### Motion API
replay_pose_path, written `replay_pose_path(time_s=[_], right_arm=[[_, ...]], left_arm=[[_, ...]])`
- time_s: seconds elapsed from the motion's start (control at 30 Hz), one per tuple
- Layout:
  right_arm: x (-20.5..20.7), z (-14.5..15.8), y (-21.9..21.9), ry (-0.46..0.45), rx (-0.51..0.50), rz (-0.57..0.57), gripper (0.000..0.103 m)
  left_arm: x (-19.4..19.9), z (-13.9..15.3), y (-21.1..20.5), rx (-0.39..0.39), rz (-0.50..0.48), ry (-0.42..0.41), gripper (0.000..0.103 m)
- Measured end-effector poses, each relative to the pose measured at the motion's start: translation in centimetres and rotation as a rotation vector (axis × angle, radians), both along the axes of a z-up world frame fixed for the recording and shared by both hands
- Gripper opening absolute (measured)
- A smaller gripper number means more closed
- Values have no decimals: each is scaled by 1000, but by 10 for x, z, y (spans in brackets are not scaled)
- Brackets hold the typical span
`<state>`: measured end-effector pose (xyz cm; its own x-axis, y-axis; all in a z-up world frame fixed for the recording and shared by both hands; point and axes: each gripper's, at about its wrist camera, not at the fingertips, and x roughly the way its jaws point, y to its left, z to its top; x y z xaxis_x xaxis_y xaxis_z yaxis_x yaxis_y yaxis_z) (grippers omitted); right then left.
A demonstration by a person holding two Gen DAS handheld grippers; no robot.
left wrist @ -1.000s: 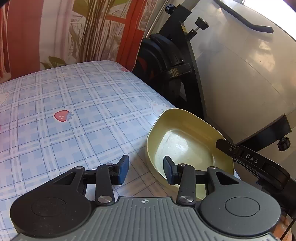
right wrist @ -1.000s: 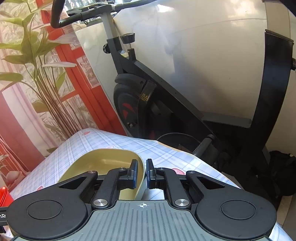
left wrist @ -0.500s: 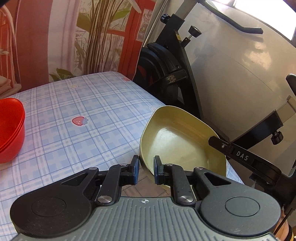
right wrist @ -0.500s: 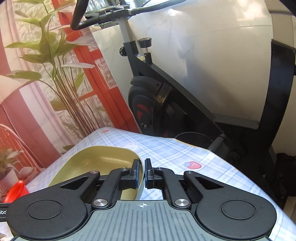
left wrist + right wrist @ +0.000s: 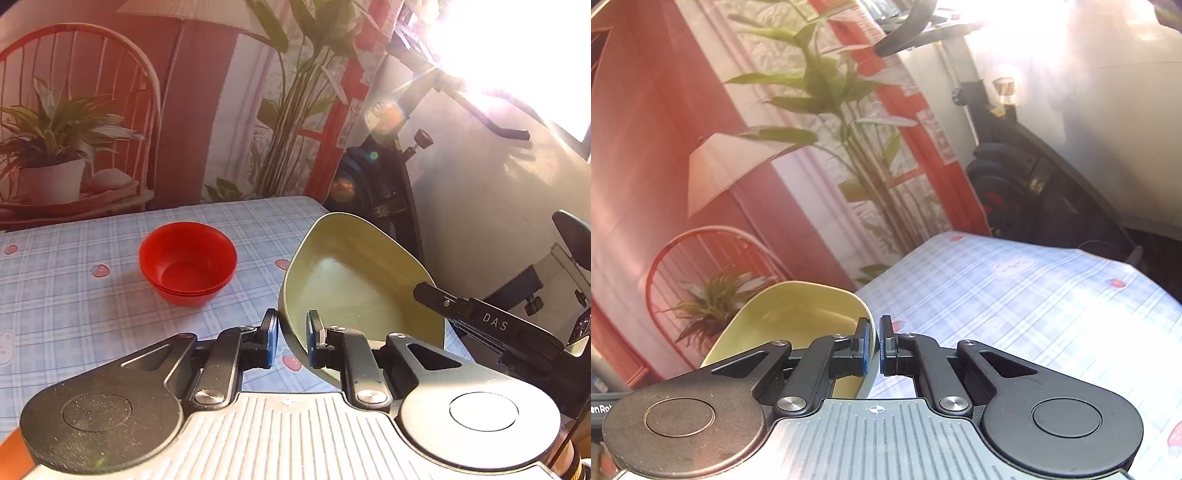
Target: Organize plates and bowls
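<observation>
Nearest, the left gripper and the right gripper are each pinching the rim of the yellow-green dish between their fingers, holding it tilted above the checked surface. Farther back, stacked red bowls are sitting on that surface.

A home: strawberry-check tablecloth, exercise bike, potted plant on chair, curtains etc.

Harsh sunlight floods in at upper right, washing out the pale wall. A black exercise bike stands beside the plaid-clothed worktop, a plant-printed red curtain behind.
</observation>
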<state>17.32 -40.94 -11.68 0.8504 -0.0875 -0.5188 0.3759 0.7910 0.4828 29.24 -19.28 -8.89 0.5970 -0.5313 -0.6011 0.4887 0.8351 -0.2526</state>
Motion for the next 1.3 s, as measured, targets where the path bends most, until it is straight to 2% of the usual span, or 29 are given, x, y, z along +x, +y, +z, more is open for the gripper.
replay_pose_path(time_s=[0.1,0.2,0.47,0.77,1.13,1.3], right_arm=[[6,9,36,9,8,70,5],[12,15,71,19,-2,150,5],[27,20,161,87,-13,353,5],[31,1,220,190,-25,458,5],[26,-40,251,359,-33,490,6],[25,-47,260,387,-42,503,6]], left_arm=[[-16,19,40,-12,38,-34,17],[-27,32,73,11,63,-61,17],[-40,41,157,-27,159,-27,17],[-41,12,216,-22,222,39,17],[-30,-45,241,-3,212,138,17],[-30,-62,247,12,216,162,17]])
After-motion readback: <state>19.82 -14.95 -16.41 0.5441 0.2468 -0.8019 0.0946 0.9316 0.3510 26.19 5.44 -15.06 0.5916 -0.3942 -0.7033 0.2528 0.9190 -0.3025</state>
